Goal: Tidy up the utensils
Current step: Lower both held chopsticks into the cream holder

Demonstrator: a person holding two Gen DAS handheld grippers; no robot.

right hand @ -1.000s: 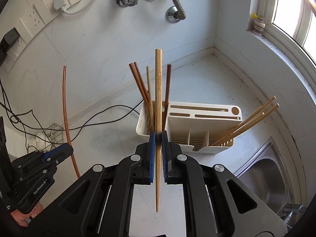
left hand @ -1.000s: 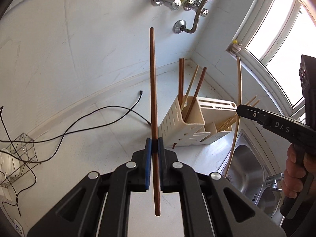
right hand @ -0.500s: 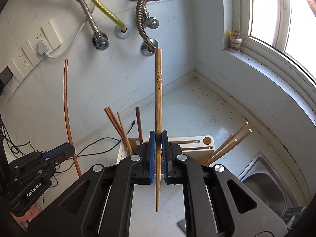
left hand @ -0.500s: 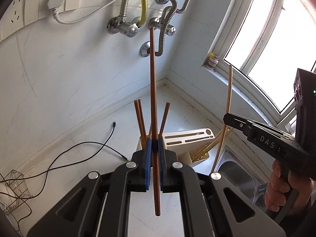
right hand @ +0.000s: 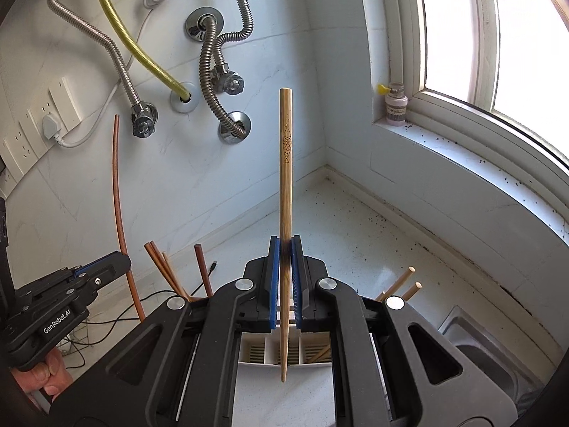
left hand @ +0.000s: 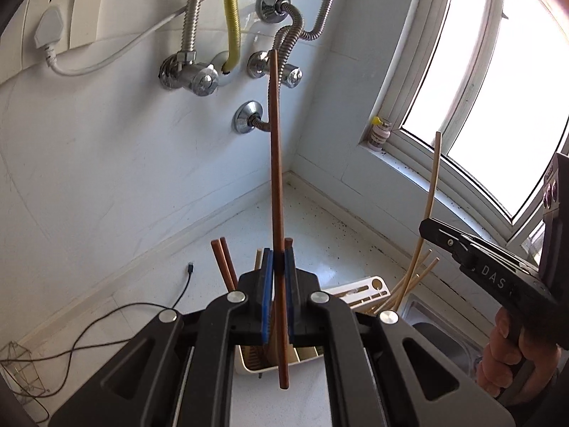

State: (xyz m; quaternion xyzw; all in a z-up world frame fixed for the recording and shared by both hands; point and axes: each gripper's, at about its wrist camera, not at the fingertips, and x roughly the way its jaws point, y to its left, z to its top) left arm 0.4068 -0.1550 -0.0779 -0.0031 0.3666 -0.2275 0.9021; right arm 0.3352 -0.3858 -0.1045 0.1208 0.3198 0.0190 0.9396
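Rack holds chopsticks – each gripper pinching one more chopstick

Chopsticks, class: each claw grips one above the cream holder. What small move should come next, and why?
Probably lower both tips into the holder: the left claw is shut on the dark brown chopstick, whose tip hangs over the compartment of the cream holder with brown sticks. The right claw is shut on the pale bamboo chopstick, above an open slot.
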